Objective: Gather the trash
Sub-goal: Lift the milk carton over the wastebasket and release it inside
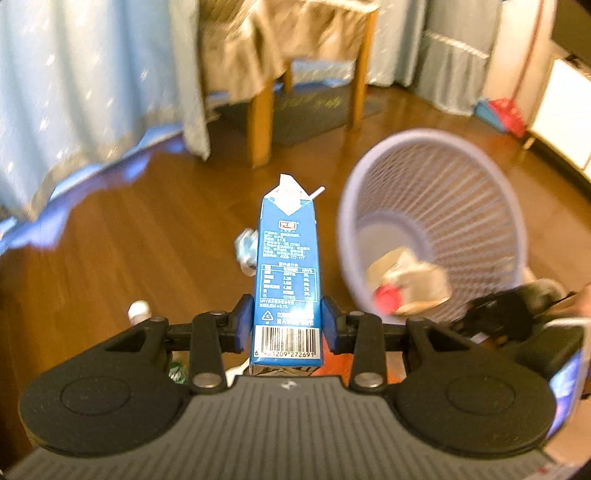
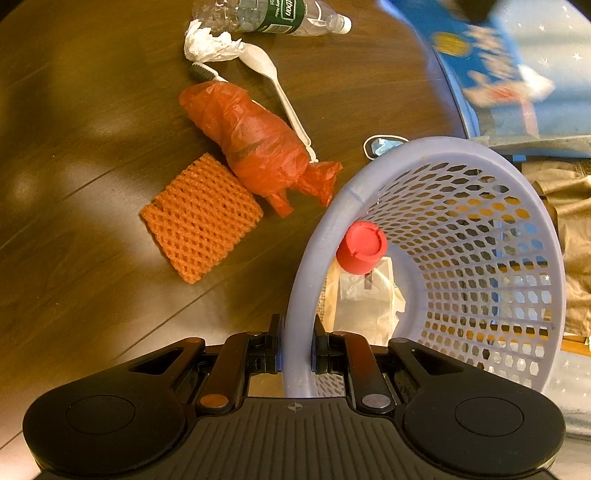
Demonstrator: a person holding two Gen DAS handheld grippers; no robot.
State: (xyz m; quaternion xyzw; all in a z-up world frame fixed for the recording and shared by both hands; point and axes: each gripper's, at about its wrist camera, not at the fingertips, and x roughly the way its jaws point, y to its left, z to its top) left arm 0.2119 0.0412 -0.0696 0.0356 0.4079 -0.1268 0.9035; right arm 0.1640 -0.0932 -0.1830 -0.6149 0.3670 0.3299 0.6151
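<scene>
The dark brown wooden plank floor [image 2: 92, 110] carries the litter. Ahead and left of the right hand-held gripper [image 2: 297, 349] lie an orange foam mesh sleeve [image 2: 201, 218], a crumpled red plastic bag [image 2: 251, 144], a white plastic spoon [image 2: 277, 85], crumpled white tissue [image 2: 208, 46] and a clear plastic bottle [image 2: 273, 14].

barcode digits 1209 272691 on blue carton [image 1: 286, 266]

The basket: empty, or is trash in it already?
Not empty. The lavender basket already holds a crumpled paper bag and a red-capped item, seen in both wrist views. The right gripper clamps its rim.

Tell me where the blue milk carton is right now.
In the left wrist view, the blue milk carton is clamped in the left hand-held gripper, raised above the floor, just left of the lilac plastic basket.
</scene>
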